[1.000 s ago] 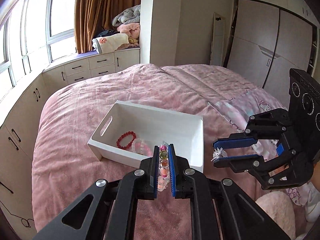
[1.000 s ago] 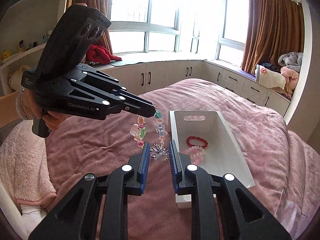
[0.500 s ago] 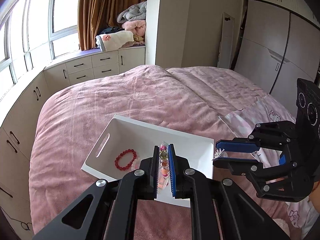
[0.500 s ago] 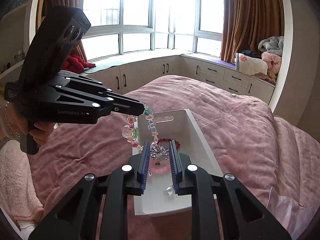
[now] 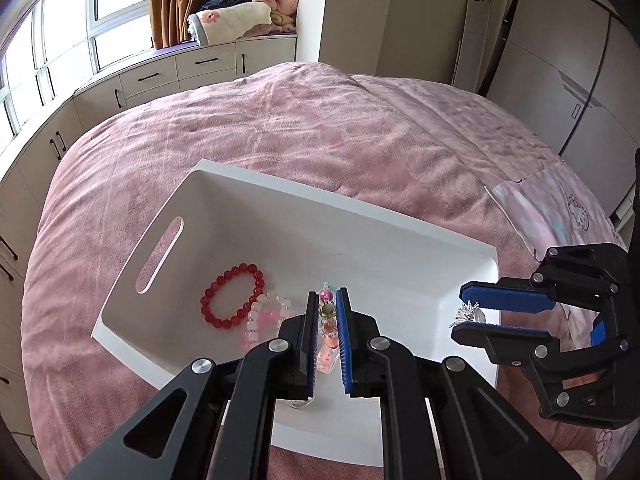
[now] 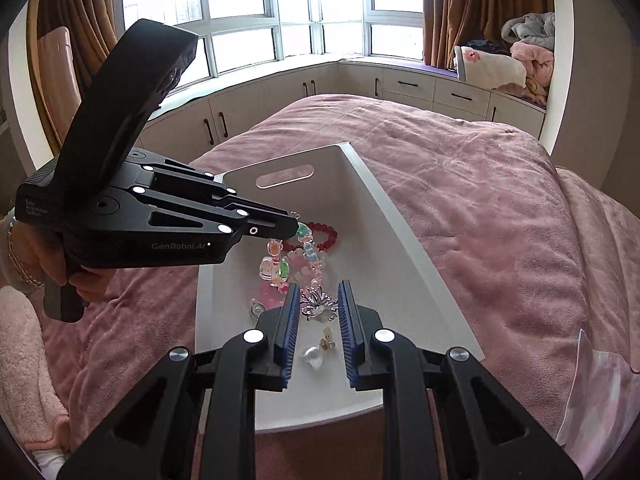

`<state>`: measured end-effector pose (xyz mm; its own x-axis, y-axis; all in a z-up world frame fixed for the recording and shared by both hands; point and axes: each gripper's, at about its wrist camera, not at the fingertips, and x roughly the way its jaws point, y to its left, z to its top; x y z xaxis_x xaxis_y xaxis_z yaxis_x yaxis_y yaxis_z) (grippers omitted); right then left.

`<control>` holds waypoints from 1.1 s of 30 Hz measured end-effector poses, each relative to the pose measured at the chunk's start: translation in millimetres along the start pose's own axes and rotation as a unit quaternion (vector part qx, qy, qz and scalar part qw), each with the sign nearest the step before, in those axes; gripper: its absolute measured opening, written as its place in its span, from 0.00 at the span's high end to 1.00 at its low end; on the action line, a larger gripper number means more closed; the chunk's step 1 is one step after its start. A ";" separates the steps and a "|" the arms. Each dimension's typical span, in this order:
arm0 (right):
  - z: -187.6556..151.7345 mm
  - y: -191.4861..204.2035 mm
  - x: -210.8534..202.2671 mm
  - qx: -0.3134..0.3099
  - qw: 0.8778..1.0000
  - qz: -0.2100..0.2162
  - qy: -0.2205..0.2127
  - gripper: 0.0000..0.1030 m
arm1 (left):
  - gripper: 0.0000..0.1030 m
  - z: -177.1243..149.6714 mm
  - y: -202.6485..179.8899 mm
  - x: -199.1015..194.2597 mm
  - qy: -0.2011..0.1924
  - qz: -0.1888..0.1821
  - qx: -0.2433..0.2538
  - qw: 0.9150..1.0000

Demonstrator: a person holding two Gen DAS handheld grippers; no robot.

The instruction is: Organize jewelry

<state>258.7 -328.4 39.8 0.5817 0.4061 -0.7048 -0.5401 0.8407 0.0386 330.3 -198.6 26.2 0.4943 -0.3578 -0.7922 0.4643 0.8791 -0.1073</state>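
A white bin point(image 5: 400, 236) point(image 6: 400, 240) sits on the pink bed. My left gripper point(image 5: 329, 304) point(image 6: 294, 229) is shut on a colourful charm bracelet point(image 5: 327, 336) point(image 6: 280, 264) that hangs over the bin's inside. My right gripper point(image 6: 319, 300) point(image 5: 466, 318) is shut on a silver brooch point(image 6: 318, 306) point(image 5: 466, 314), held over the bin's near end. In the bin lie a red bead bracelet point(image 5: 230, 296) point(image 6: 326, 236), a pale pink bead bracelet point(image 5: 264, 316) and small earrings point(image 6: 326, 342).
The pink bedspread point(image 5: 320, 132) surrounds the bin. A pastel printed bag point(image 5: 556, 216) lies to the right on the bed. White cabinets point(image 6: 420, 88) and folded blankets point(image 5: 240, 16) line the window wall. A fluffy pink towel point(image 6: 24, 380) is at the left.
Both grippers have moved forward and over the bin with their pieces still held. The bin now sits directly beneath the charm bracelet and the brooch.
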 end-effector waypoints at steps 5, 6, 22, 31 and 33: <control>-1.6 -6.9 16.7 0.003 1.000 0.000 0.012 0.79 | 0.86 3.4 6.3 16.3 0.005 -0.003 -0.015 1.000; -1.9 -7.5 18.0 0.003 1.000 -0.002 0.012 0.79 | 0.84 3.4 7.4 16.6 0.003 0.001 -0.016 1.000; 0.5 14.5 -72.0 0.028 0.993 -0.058 -0.098 0.05 | 0.09 -38.3 16.6 -79.3 -0.100 0.118 0.015 0.988; -27.4 15.6 -111.5 0.104 0.986 -0.063 -0.114 0.05 | 0.04 -82.2 -7.3 -159.6 -0.168 0.183 0.028 0.968; -35.2 23.9 -111.6 0.096 0.987 -0.069 -0.106 0.05 | 0.04 -90.7 -15.3 -170.4 -0.181 0.188 0.022 0.965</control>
<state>159.5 -366.3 94.5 0.7674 0.3319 -0.5486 -0.3336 0.9373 0.1004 172.3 -122.5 108.3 0.8546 -0.1093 -0.5076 0.2290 0.9567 0.1795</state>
